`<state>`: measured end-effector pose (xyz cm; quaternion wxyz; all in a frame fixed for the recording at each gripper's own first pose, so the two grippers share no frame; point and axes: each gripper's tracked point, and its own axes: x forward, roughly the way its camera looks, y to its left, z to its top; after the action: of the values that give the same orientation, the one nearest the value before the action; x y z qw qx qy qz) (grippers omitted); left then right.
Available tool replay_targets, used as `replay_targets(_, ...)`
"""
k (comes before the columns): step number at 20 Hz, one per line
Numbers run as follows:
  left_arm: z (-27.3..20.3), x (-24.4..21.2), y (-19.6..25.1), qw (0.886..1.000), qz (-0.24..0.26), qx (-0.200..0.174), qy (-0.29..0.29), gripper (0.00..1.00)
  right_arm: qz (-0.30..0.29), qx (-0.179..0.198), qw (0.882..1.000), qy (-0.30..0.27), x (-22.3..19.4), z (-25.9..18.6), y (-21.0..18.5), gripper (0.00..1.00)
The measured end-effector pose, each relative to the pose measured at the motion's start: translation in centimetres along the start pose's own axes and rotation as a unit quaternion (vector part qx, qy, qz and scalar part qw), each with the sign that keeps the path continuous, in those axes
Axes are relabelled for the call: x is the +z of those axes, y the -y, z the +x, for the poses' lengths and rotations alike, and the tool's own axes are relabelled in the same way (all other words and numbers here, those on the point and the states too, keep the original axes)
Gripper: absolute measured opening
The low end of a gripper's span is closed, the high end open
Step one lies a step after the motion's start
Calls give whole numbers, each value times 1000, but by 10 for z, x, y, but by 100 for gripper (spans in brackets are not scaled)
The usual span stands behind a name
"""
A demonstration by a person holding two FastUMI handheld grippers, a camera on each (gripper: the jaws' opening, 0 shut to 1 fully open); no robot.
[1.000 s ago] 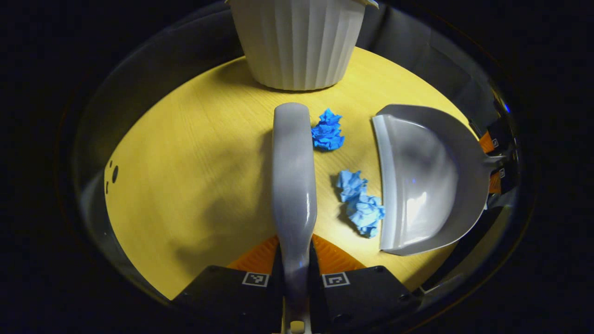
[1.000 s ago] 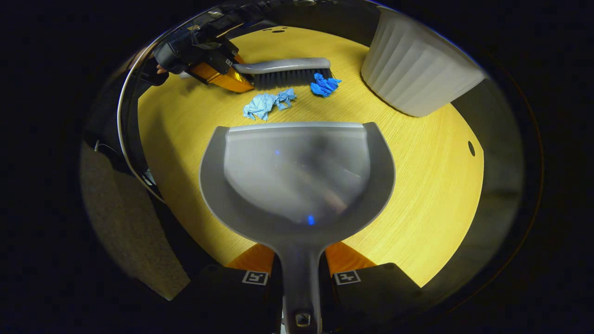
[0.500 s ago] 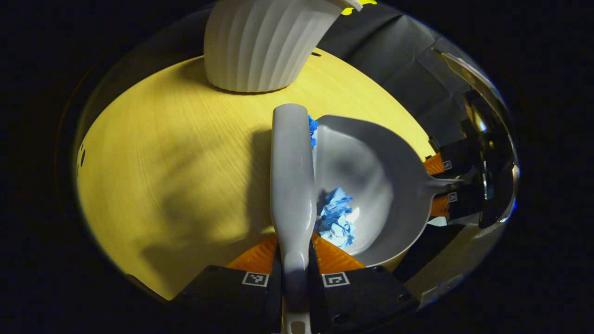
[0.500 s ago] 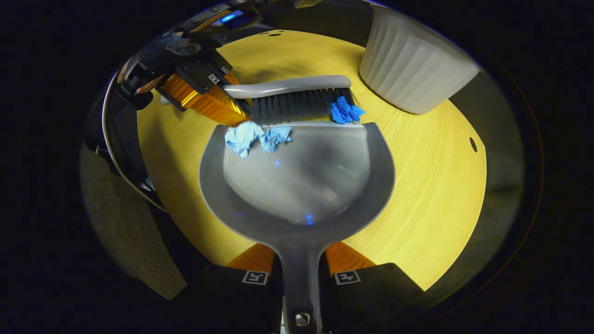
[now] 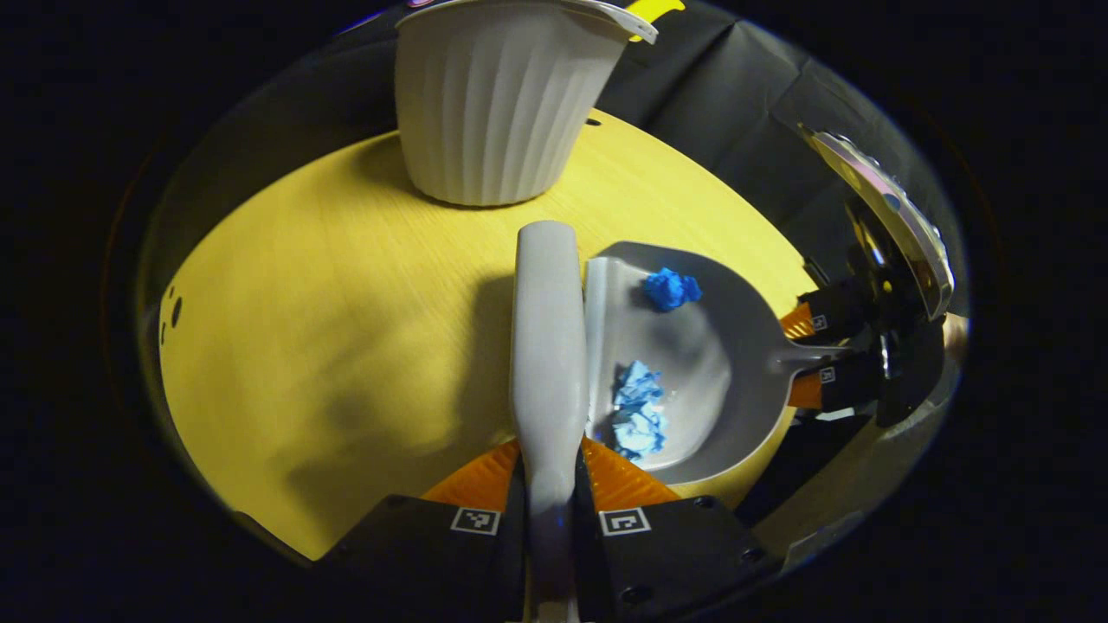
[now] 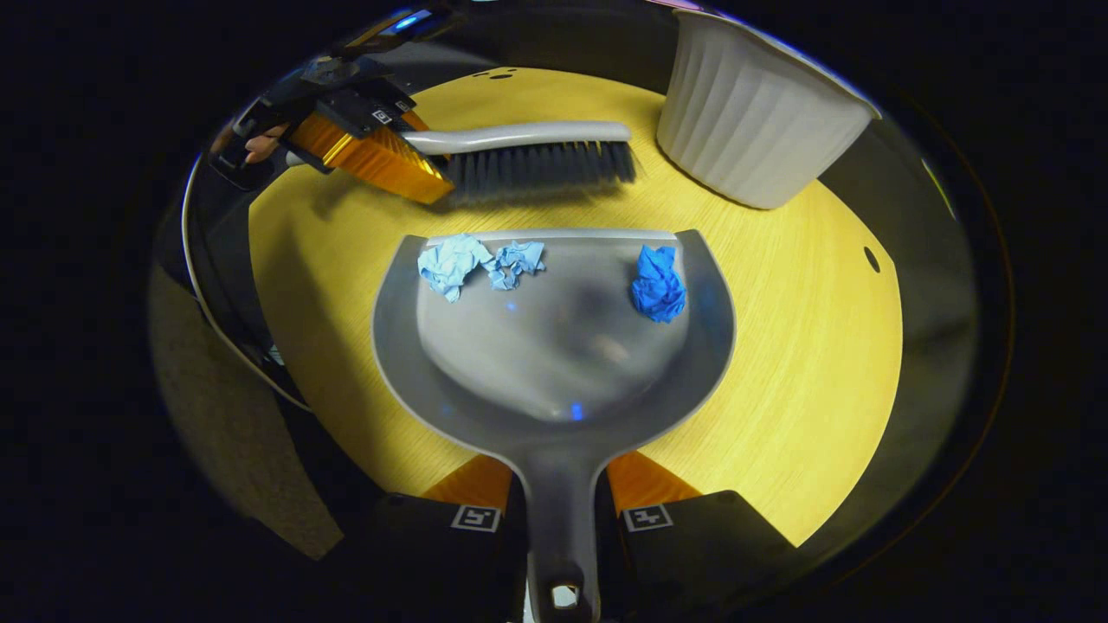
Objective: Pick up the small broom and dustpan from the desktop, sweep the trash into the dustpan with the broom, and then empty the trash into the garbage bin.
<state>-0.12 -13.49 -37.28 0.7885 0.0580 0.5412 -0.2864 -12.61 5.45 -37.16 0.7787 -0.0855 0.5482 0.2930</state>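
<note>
Sweeping looks done: both paper scraps (image 6: 480, 262) lie inside the dustpan (image 6: 554, 346), which the right hand-held gripper (image 6: 561, 510) clamps by its handle. The left hand-held gripper (image 5: 548, 510) grips the broom (image 5: 547, 346) beside the dustpan. Emptying into the bin (image 6: 753, 130) beyond the dustpan remains.

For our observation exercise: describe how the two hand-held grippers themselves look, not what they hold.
Each hand-held gripper has a black body bearing two small square black-and-white markers: the left hand-held gripper and the right hand-held gripper. A ribbed surface lines their fingers. A thin cable trails below the left one.

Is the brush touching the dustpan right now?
Apart. In the right gripper view a strip of bare yellow table shows between the brush bristles and the dustpan front edge.
</note>
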Motion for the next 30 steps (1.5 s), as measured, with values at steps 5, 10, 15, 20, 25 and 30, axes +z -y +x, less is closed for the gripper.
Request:
replay_targets(5,-23,-7,-50,997,-16,65,31,30,100,-60,993,16,-5,-23,0,36)
replay_targets(10,-19,-25,-77,995,-66,76,20,27,187,-122,975,20,7,-52,3,36)
replay_targets(15,-19,-37,-87,994,-80,76,18,27,246,-168,954,32,40,-58,6,36)
replay_targets(20,-17,-42,-87,994,-75,73,21,27,222,-222,948,55,56,-45,-25,36)
replay_targets(25,-16,-45,-89,994,-72,73,21,27,177,-226,957,43,47,-47,-13,36)
replay_targets(30,-16,-49,-90,994,-80,74,21,27,125,-217,968,6,65,-55,0,36)
